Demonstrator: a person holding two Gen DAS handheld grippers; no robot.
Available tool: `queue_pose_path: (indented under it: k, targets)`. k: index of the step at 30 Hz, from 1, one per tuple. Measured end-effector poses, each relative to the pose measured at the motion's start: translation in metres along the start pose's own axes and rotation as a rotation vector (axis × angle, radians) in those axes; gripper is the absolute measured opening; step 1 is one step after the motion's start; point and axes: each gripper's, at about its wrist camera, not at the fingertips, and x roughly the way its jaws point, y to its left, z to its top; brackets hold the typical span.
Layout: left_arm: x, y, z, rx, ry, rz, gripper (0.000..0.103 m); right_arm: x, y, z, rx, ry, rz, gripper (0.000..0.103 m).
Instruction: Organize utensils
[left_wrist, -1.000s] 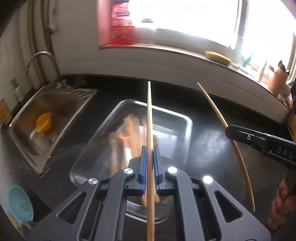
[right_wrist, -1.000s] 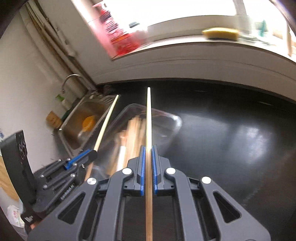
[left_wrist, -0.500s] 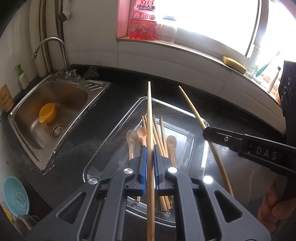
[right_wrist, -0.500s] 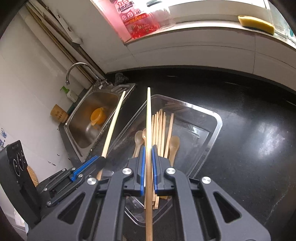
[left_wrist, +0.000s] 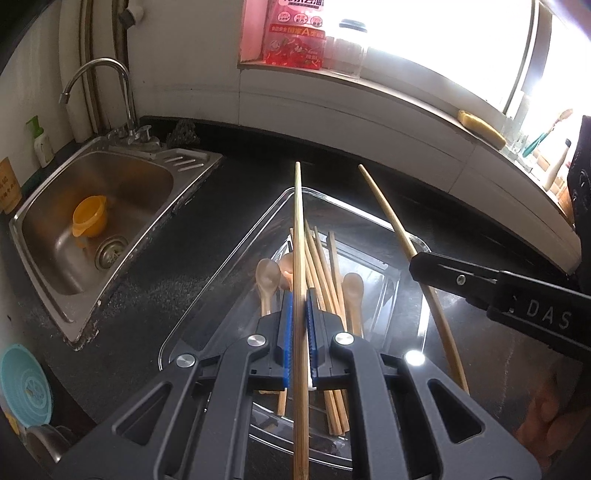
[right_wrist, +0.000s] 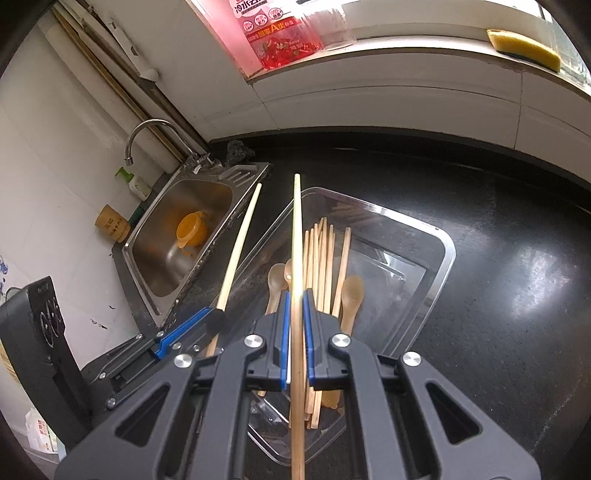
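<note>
A clear plastic tray (left_wrist: 421, 243) (right_wrist: 447, 254) rests on the black countertop and holds several wooden chopsticks (left_wrist: 325, 266) (right_wrist: 325, 258) and pale wooden spoons (left_wrist: 352, 286) (right_wrist: 351, 291). My left gripper (left_wrist: 300, 295) is shut on a long bamboo chopstick (left_wrist: 297, 221) that points forward over the tray. My right gripper (right_wrist: 295, 299) is shut on a second long chopstick (right_wrist: 296, 229), likewise above the tray. Each view shows the other gripper off to the side: the right one (left_wrist: 419, 260) with its chopstick (left_wrist: 391, 225), the left one (right_wrist: 218, 317) with its chopstick (right_wrist: 240, 243).
A steel sink (left_wrist: 177, 173) (right_wrist: 236, 192) with an orange cup (left_wrist: 90, 221) and a tap (left_wrist: 96, 70) lies left of the tray. A red pouch (left_wrist: 291, 33), a jar and a yellow sponge (right_wrist: 524, 46) sit on the windowsill. A hand (left_wrist: 546, 417) shows at lower right.
Both grippers, each still holding its chopstick, have swung over the tray; the tray now sits closer and sharper under the chopsticks, and the sink has come fully into view on the left.
</note>
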Motion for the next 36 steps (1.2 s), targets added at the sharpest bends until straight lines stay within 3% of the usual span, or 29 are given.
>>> queue_pose_path:
  k: [20, 22, 23, 24, 27, 30, 36]
  targets:
    - [0.026, 0.006, 0.011, -0.017, 0.031, -0.007, 0.009, 0.026, -0.01, 0.016, 0.049, 0.023, -0.015, 0.008]
    - [0.03, 0.008, 0.013, -0.018, 0.042, 0.019, 0.032, 0.027, -0.018, 0.021, 0.075, 0.035, -0.018, 0.023]
    - [0.029, 0.01, 0.014, -0.023, 0.032, 0.034, 0.067, 0.021, -0.024, 0.023, 0.099, 0.018, -0.013, 0.061]
    - [0.025, 0.012, 0.013, -0.028, 0.012, 0.04, 0.086, 0.013, -0.029, 0.025, 0.102, -0.023, -0.015, 0.087]
    - [0.01, 0.02, 0.013, -0.044, -0.036, 0.058, 0.087, -0.004, -0.037, 0.026, 0.085, -0.051, -0.015, 0.088]
    - [0.0, 0.026, 0.011, -0.069, -0.055, 0.054, 0.097, -0.018, -0.044, 0.022, 0.095, -0.077, -0.017, 0.089]
    - [-0.015, 0.018, -0.001, -0.056, -0.059, 0.054, 0.097, -0.034, -0.047, 0.009, 0.055, -0.085, -0.036, 0.096]
